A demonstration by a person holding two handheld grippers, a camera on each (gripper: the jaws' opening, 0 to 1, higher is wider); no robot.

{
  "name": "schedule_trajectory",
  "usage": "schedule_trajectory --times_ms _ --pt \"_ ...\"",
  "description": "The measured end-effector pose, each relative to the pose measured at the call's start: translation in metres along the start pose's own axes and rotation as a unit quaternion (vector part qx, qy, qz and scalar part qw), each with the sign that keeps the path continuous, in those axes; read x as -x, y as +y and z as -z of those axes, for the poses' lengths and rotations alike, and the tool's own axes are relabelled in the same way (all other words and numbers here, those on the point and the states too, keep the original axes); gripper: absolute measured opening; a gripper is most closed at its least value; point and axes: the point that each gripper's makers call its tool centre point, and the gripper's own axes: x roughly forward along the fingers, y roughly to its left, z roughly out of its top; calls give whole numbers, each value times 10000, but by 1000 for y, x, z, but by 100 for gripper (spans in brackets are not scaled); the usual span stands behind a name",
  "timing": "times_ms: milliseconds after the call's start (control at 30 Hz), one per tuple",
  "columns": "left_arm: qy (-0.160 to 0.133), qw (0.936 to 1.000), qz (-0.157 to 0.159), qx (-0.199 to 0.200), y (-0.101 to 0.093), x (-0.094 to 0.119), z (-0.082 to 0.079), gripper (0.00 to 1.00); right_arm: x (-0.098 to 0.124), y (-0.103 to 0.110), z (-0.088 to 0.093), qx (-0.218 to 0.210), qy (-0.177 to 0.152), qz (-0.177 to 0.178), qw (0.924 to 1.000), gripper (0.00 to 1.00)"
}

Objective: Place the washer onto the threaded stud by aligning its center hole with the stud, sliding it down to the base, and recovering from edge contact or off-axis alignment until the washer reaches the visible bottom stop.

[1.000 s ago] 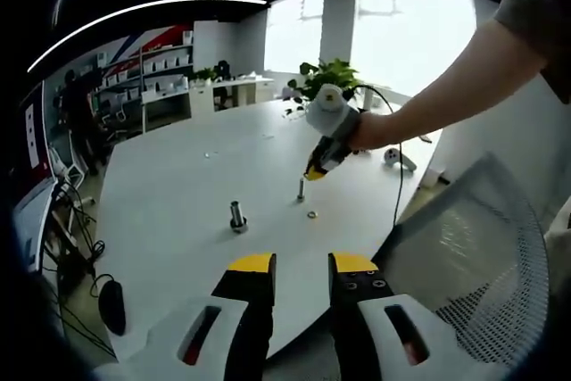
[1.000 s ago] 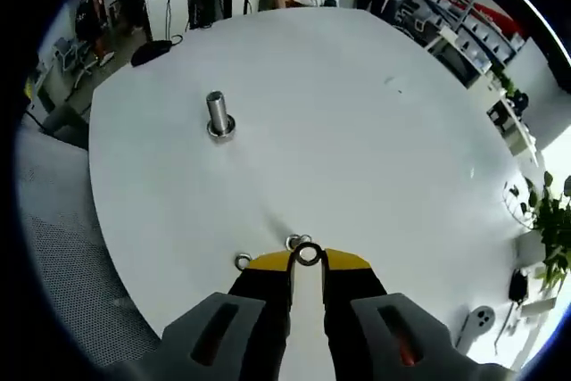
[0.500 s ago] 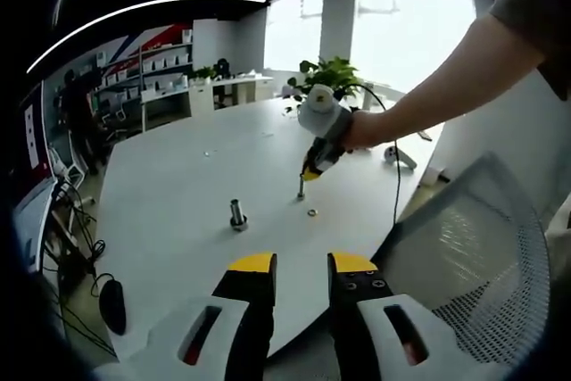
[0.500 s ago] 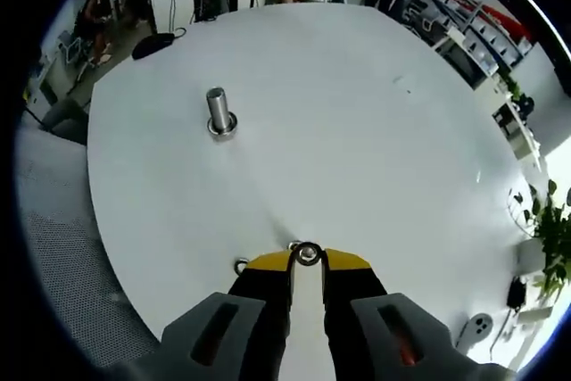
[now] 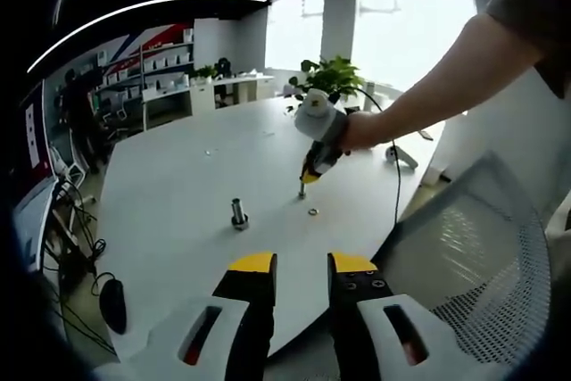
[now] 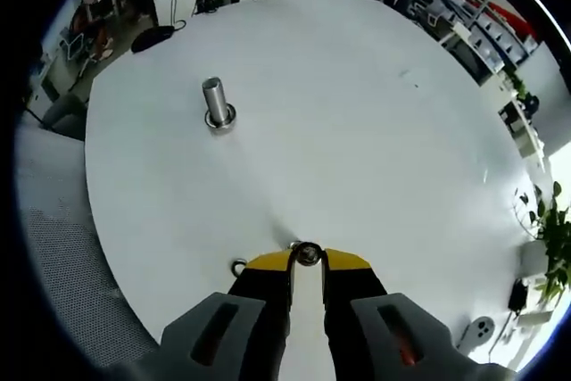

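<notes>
right gripper [image 6: 306,260] clenched on washer [image 6: 307,253], held over stud [image 5: 302,190] near table [image 6: 357,131] edge | left gripper [image 5: 300,267] released, nothing held | spare washer [image 6: 238,267] lying beside

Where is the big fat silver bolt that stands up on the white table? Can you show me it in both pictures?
Left gripper view: the big bolt stands left of centre, beyond the left hand-held gripper, left of the right hand-held gripper.
Right gripper view: it stands upper left, far from the washer which that hand-held gripper holds.
Shared landmark: the round white table.
</notes>
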Motion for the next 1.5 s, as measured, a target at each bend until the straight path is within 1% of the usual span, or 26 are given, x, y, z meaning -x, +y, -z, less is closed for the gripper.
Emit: schedule_trajectory --times_ms 400,700,833,1033,1367,1500 --pt "42 10000 8 23 0 -1 2 20 -10 16 6 -34 188 -139 9997 14" --pt "84 10000 -17 35 1 -1 3 20 -13 20 5 -7 292 -218 9993 14" --pt "96 9999 -27 24 1 -1 4 20 -14 22 9 -33 392 -272 9989 14" --pt "127 9999 -29 10 1 -2 5 20 -16 25 12 -60 394 -306 9987 14" --pt "117 9999 -8 49 1 -1 4 20 -16 25 11 -247 340 -384 9984 15" --pt "119 9999 -3 31 1 -1 4 20 -16 23 13 -287 322 -361 9984 15"
